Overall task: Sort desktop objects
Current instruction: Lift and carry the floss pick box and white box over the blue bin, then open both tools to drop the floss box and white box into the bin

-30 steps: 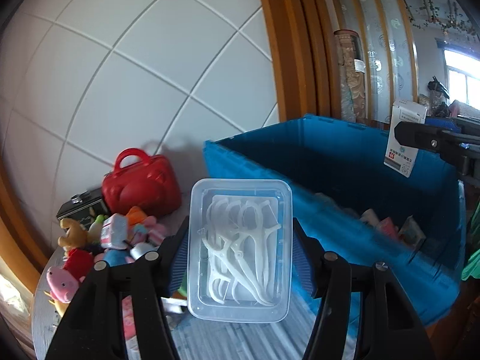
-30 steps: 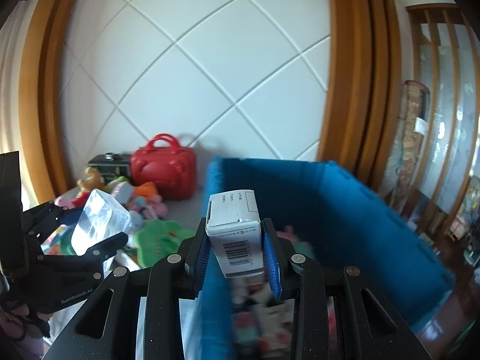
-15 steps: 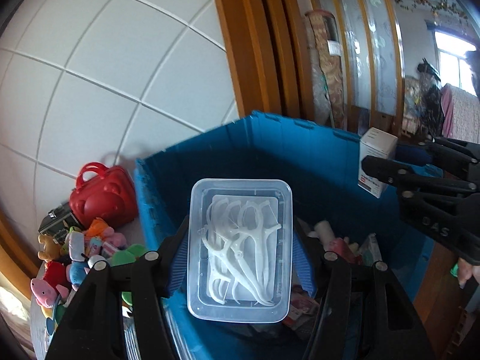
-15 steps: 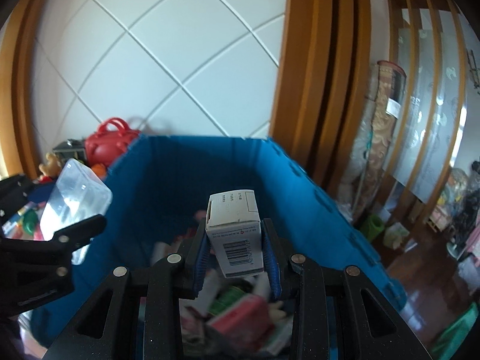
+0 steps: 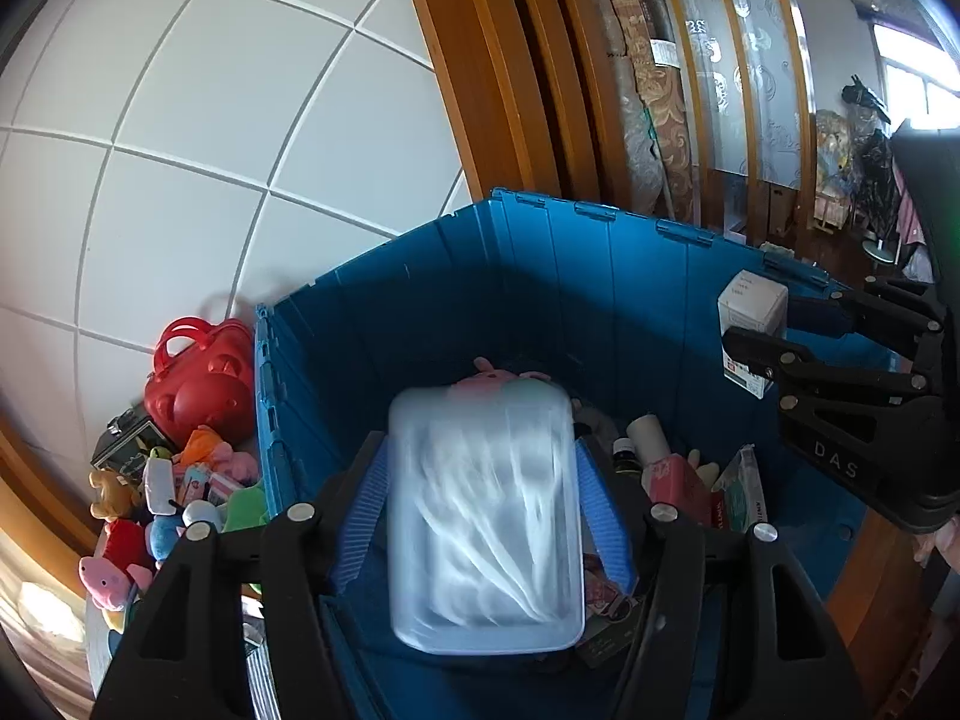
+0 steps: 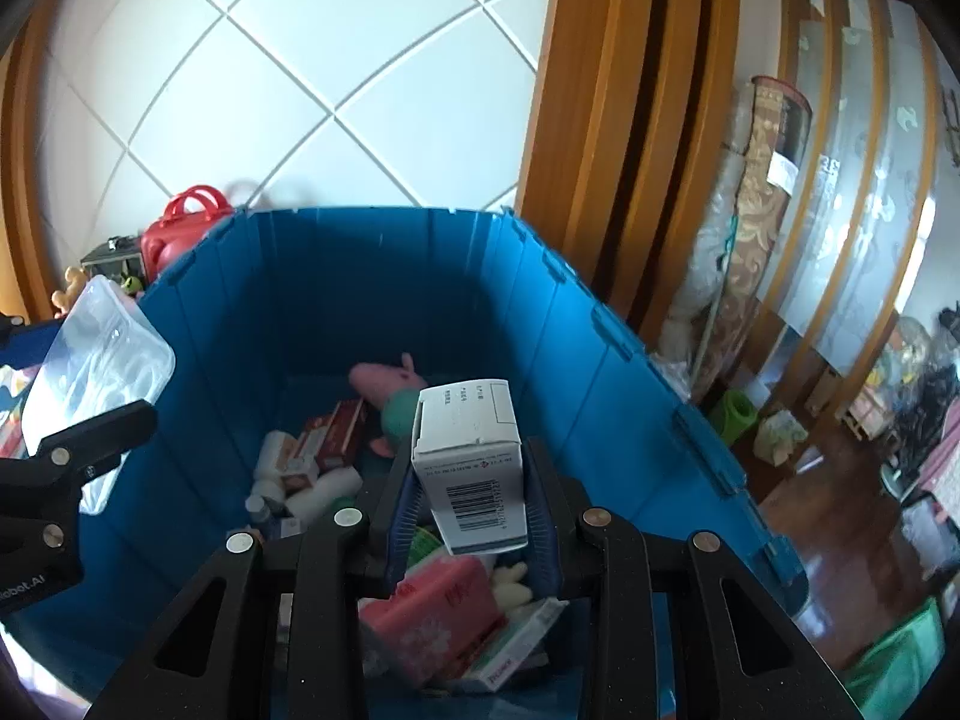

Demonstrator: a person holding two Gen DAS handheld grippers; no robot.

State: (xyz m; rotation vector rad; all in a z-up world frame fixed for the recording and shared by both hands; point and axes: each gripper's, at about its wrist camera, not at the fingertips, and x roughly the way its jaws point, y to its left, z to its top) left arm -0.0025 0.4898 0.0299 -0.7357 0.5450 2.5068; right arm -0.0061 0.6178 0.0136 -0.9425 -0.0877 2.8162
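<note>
A clear plastic box of white floss picks (image 5: 486,516) sits blurred between the jaws of my left gripper (image 5: 480,456), which are opening. The blue pads (image 5: 363,504) stand just off its sides, and the box is slipping down over the blue crate (image 5: 600,216). The right wrist view shows that box (image 6: 102,348) at the left edge, over the crate's left wall. My right gripper (image 6: 471,468) is shut on a white carton with a barcode (image 6: 474,468), held above the crate's inside (image 6: 360,276). That carton (image 5: 750,306) also appears at the right of the left wrist view.
The crate holds a pink pig plush (image 6: 384,378), a pink tissue pack (image 6: 432,612), small bottles and cartons. Left of it lie a red bag (image 5: 198,378) and a heap of toys (image 5: 168,498). Behind stand a tiled wall, a wooden frame and a rolled carpet (image 5: 642,90).
Both grippers have swung right, from beside the toy heap to over the blue crate. The floss box, sharp and held before, is now blurred and lower between wider left jaws.
</note>
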